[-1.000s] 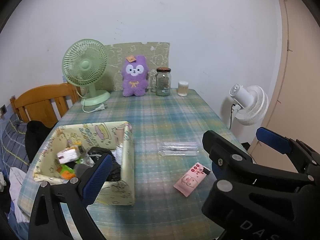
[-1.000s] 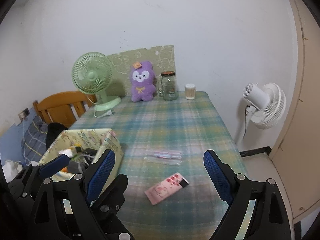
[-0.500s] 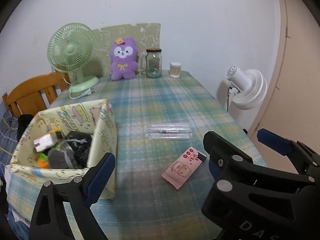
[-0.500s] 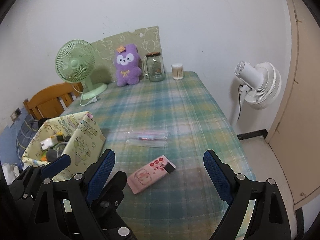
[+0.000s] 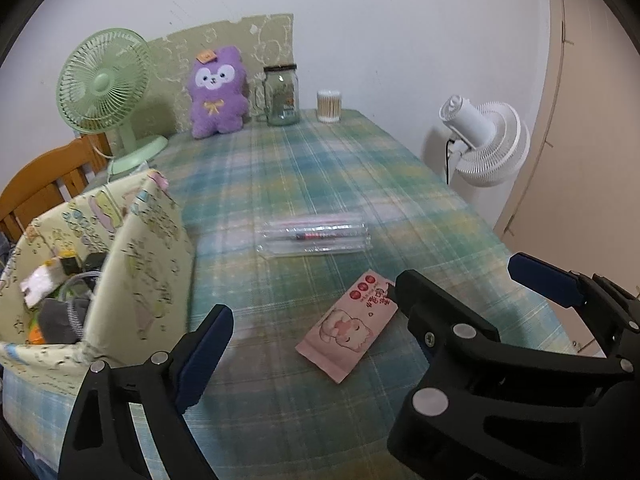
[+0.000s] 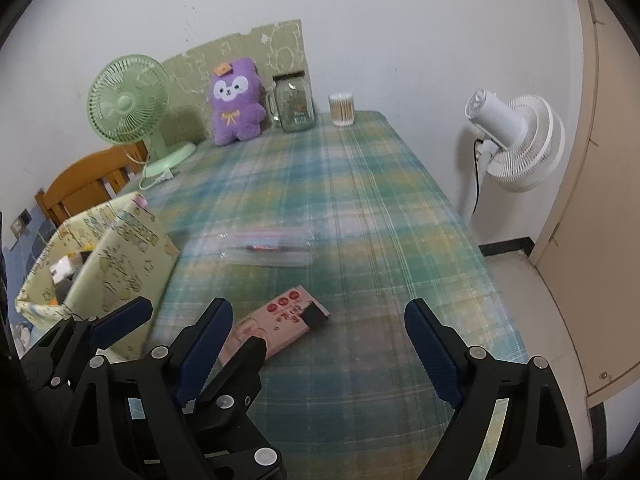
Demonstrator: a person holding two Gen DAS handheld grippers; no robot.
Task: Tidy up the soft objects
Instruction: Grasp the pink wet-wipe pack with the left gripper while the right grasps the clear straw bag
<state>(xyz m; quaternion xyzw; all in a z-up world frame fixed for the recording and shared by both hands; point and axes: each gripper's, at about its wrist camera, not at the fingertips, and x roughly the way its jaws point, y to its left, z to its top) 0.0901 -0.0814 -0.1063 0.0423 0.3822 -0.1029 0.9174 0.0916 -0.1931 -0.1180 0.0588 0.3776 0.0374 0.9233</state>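
Observation:
A pink soft packet (image 5: 352,332) (image 6: 276,320) lies flat on the plaid tablecloth (image 5: 320,168), just ahead of both grippers. Beyond it lies a clear plastic pouch (image 5: 316,238) with a pen inside. A purple plush toy (image 5: 218,92) (image 6: 236,102) sits upright at the far wall. A printed fabric box (image 5: 148,260) (image 6: 120,264) with several items stands at the left. My left gripper (image 5: 316,348) hovers above the packet, its jaws closing with nothing pressed between them; its right finger is hidden behind the right gripper. My right gripper (image 6: 318,348) is open and empty, close beside the left.
A green desk fan (image 5: 104,84), a glass jar (image 5: 282,96) and a cotton swab tub (image 5: 329,106) stand along the far edge. A wooden chair (image 5: 40,184) is behind the box. A white floor fan (image 5: 484,140) stands off the table's right edge.
Both grippers have come down and forward side by side. The pink packet, pouch and fabric box now sit closer and larger in both views.

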